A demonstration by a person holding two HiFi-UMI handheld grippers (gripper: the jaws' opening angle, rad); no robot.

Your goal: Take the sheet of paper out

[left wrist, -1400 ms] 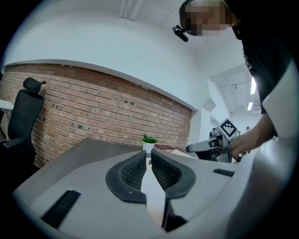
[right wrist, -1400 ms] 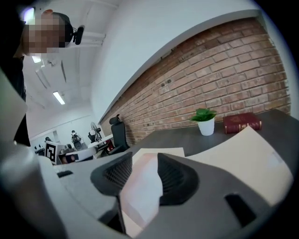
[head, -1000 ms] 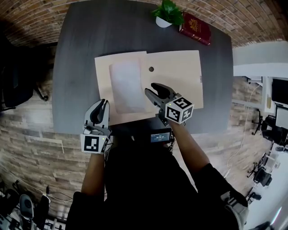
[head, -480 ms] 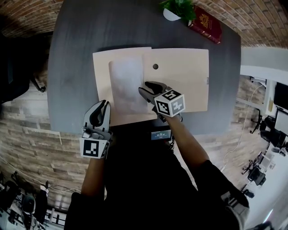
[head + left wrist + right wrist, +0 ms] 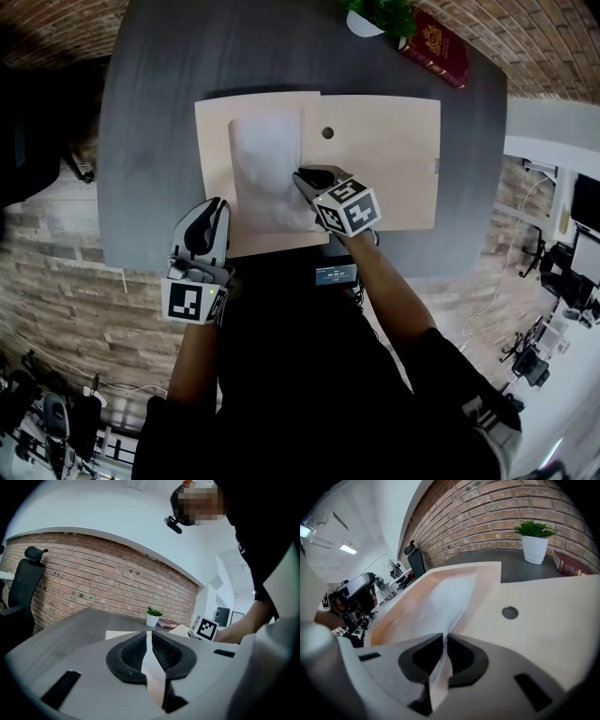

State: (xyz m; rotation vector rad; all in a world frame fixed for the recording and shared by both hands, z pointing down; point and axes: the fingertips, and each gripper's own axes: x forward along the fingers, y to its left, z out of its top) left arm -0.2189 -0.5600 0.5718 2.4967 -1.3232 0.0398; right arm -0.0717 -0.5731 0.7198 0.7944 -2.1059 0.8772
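A white sheet of paper [image 5: 265, 169] lies in the left half of an open beige folder [image 5: 384, 159] on the dark grey table [image 5: 155, 112]. My right gripper [image 5: 302, 176] points down at the sheet's right edge. Its jaws have just been closing, and they now pinch that edge. In the right gripper view the sheet [image 5: 445, 602] rises in a thin fold between the black pads of the right gripper [image 5: 444, 641]. My left gripper [image 5: 214, 208] hovers at the table's near edge, left of the folder, holding nothing. In its own view the left gripper [image 5: 149, 637] has its pads together.
A small potted plant [image 5: 380, 14] and a dark red book [image 5: 439, 47] sit at the table's far right corner. The folder's right half carries a round snap button [image 5: 327, 133]. An office chair [image 5: 23, 588] stands off the table's left side.
The right gripper came down onto the sheet's right edge, and its open jaws shut on the paper. The left gripper stayed at the table's near edge.
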